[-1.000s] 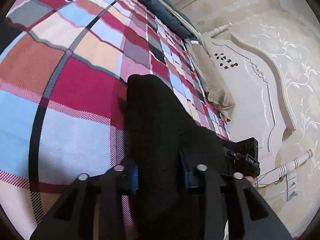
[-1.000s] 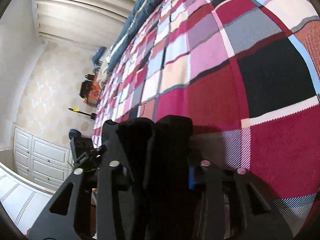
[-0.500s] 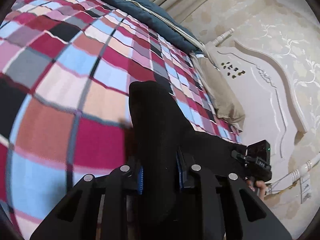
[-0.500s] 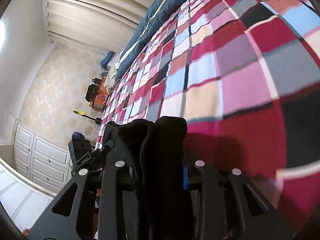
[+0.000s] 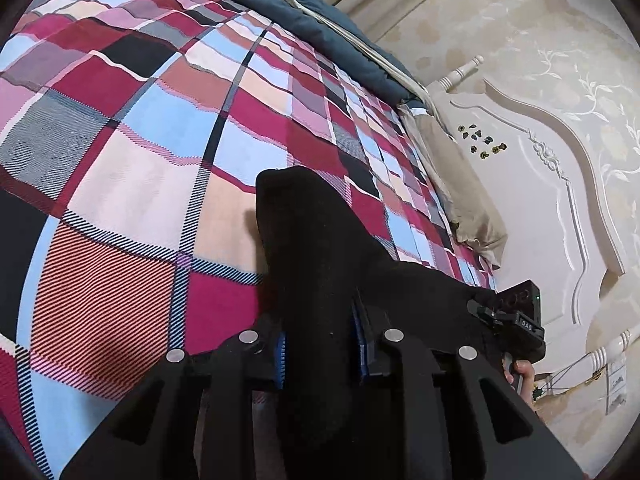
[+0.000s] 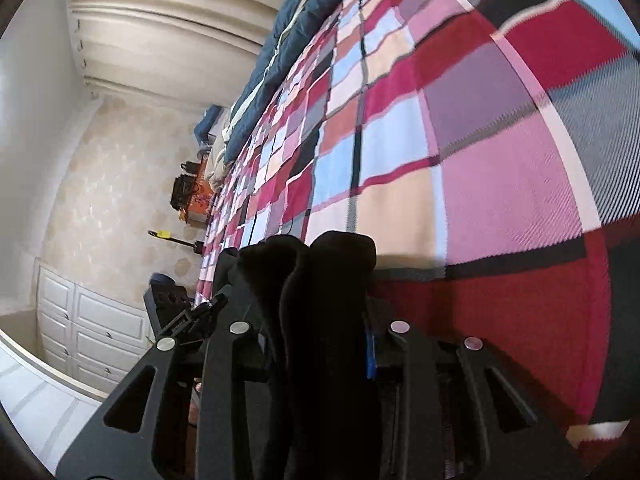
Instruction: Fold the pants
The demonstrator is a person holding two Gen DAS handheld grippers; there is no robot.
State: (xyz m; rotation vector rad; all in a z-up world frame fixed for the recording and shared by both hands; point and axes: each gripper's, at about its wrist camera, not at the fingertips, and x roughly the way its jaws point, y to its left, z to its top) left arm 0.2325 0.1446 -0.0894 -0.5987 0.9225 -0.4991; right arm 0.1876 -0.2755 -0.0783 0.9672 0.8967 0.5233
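Both tongs, left and right, pinch black pants above plaid bedspread.

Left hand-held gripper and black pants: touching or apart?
Touching. The left wrist view shows the left hand-held gripper clamping the black pants between its blue pads.

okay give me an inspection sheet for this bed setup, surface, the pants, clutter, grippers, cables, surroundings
Surface: plaid bedspread, lightly rippled.
Job's things: black pants, bunched, gripped at two spots.
Clutter: beige pillow by the headboard; blue quilt along the far edge.
Grippers: left gripper shut on the pants; right gripper shut on the pants.
Cables: thin dark cord on the bedspread.
Surroundings: white cabinets, curtain, patterned wallpaper.
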